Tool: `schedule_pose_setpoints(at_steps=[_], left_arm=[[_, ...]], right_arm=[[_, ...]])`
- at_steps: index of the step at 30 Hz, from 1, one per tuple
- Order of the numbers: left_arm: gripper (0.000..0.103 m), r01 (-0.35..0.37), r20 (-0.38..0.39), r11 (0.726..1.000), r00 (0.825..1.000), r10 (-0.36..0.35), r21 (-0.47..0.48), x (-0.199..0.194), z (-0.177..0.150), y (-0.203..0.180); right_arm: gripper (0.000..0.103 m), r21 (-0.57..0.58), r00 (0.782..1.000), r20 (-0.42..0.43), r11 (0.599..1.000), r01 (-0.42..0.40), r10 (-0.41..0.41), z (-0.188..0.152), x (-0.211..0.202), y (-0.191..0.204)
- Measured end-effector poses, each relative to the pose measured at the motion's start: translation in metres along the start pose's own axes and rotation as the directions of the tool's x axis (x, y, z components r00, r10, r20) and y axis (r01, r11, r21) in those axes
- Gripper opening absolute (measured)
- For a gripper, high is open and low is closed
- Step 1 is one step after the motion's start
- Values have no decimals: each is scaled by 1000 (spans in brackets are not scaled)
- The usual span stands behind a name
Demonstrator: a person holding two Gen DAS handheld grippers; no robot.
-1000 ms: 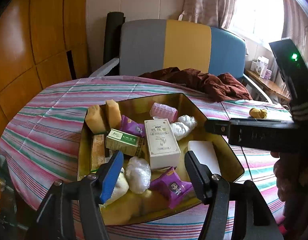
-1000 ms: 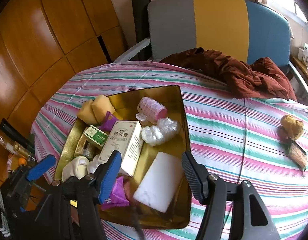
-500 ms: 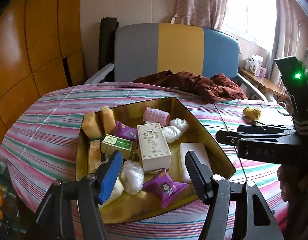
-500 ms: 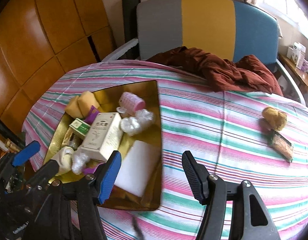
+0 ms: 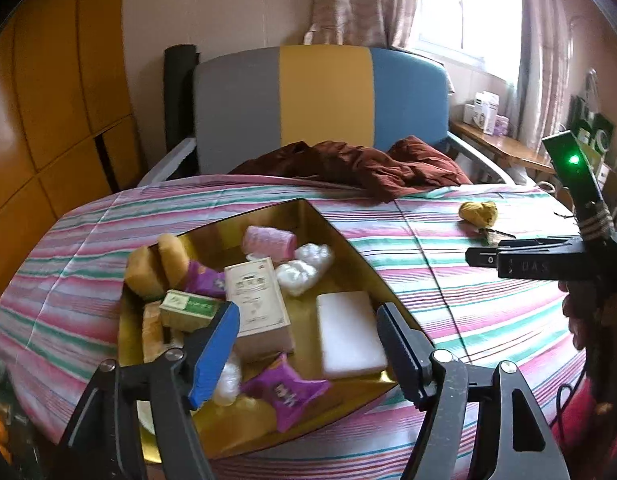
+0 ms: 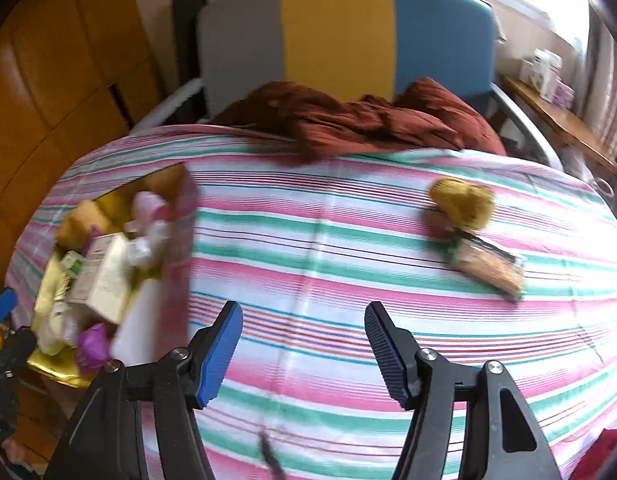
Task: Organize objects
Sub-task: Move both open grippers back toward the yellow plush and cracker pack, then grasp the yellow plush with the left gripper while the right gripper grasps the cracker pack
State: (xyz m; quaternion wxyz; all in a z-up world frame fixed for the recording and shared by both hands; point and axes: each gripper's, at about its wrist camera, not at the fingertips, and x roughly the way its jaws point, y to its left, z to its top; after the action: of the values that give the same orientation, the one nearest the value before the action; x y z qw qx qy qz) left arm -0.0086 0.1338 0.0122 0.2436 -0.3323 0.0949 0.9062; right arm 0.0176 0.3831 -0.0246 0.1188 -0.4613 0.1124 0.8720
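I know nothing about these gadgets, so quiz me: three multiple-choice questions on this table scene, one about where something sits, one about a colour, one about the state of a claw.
1. Where does the yellow knitted item lie?
A. inside the gold tray
B. on the striped tablecloth, outside the tray
C. on the chair seat

2. What colour is the middle panel of the chair back?
A. yellow
B. red
C. green

3. How is the right claw?
A. shut on a box
B. shut on nothing
C. open, holding nothing

Answers:
1 B: it rests on the striped tablecloth, well apart from the gold tray.
2 A: yellow sits between the grey and blue panels.
3 C: its fingers stand wide apart with only cloth showing between them.
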Motion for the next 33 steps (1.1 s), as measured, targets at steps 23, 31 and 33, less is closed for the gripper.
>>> schedule_pose_setpoints(at_steps=[23, 31, 33], left_arm=[[72, 156, -101, 984, 984, -147, 88, 51, 21, -75], [73, 173, -144, 982, 976, -160, 81, 69, 24, -86], [73, 177, -155, 981, 975, -162, 84, 74, 25, -90]], right_arm=[[85, -210, 962, -133, 955, 209, -239, 30, 64, -135], [88, -322, 949, -216, 935, 151, -228, 46, 109, -144], [88, -296, 956, -221, 947, 124, -194, 51, 112, -150]])
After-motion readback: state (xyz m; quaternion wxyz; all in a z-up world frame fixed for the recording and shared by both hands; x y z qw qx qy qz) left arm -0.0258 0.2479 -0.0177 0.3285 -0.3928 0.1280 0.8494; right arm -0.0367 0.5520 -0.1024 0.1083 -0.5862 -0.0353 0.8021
